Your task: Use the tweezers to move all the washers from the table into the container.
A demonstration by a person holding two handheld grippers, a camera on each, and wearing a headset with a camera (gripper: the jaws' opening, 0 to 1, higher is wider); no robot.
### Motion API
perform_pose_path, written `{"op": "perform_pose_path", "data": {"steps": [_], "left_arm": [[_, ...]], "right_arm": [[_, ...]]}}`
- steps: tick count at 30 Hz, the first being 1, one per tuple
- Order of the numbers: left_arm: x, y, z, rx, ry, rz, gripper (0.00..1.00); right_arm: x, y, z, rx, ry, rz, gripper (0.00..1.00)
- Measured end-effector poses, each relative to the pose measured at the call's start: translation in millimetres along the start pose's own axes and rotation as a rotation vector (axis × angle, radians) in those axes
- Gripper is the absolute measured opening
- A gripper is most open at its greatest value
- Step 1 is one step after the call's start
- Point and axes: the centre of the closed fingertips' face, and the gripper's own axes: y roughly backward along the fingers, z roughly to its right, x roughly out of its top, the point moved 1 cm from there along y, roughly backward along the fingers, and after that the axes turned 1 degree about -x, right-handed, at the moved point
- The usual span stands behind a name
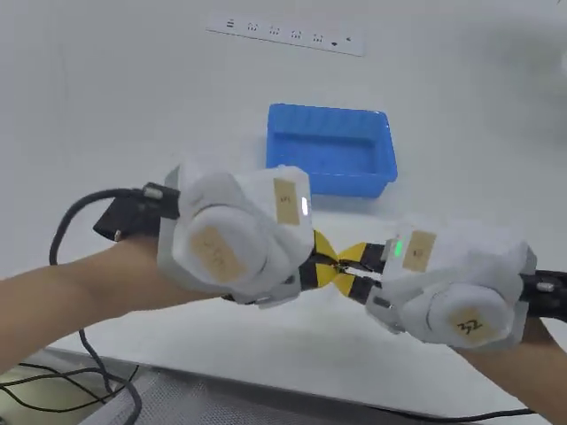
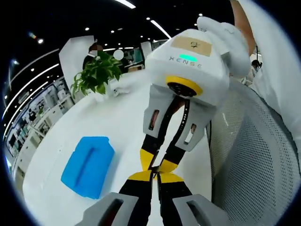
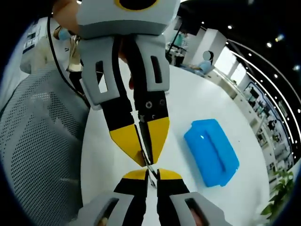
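White tabletop (image 1: 133, 115) runs back to a power strip (image 1: 288, 35) at its far edge, and the blue container (image 1: 330, 150) sits on it in the middle distance. Nearer the person, both pairs of tongs are held up above the front edge, pointing at each other tip to tip. The left tongs (image 1: 322, 261) have their yellow-tipped jaws pressed together, and the right tongs (image 1: 353, 268) are likewise closed. In the right gripper view a thin metal sliver (image 3: 146, 157) runs along the seam where the four tips meet; it is too small to tell what it is or which pair grips it. The container lies beyond the meeting tips, well apart from both.
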Motion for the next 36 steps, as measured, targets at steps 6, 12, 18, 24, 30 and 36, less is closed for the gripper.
{"op": "perform_pose_path", "data": {"steps": [6, 12, 18, 24, 30, 36], "left_arm": [[-12.7, 1.5, 0.8, 0.009, 0.012, -0.026, 0.10], [-26.3, -5.5, -2.0, 0.037, 0.107, -0.028, 0.12], [-46.5, -16.4, -11.7, 0.081, 0.123, -0.059, 0.03], [-64.6, -34.4, -19.2, 0.082, 0.150, -0.110, 0.04], [-71.1, -38.6, -14.5, 0.052, 0.175, -0.133, 0.09], [-59.4, -17.0, -19.1, 0.142, 0.359, -0.052, 0.26]], "right_arm": [[-11.6, -4.5, -0.8, -0.008, 0.160, -0.138, 0.02], [-6.3, -21.7, -5.1, 0.059, 0.117, -0.175, 0.03], [-9.5, -40.9, -4.1, 0.107, 0.064, -0.182, 0.04], [-19.3, -51.6, -13.0, 0.142, -0.007, -0.142, 0.04], [-16.3, -43.7, -9.6, 0.109, 0.063, -0.112, 0.08], [-13.4, -14.4, 1.0, 0.051, -0.106, -0.048, 0.24]]}}
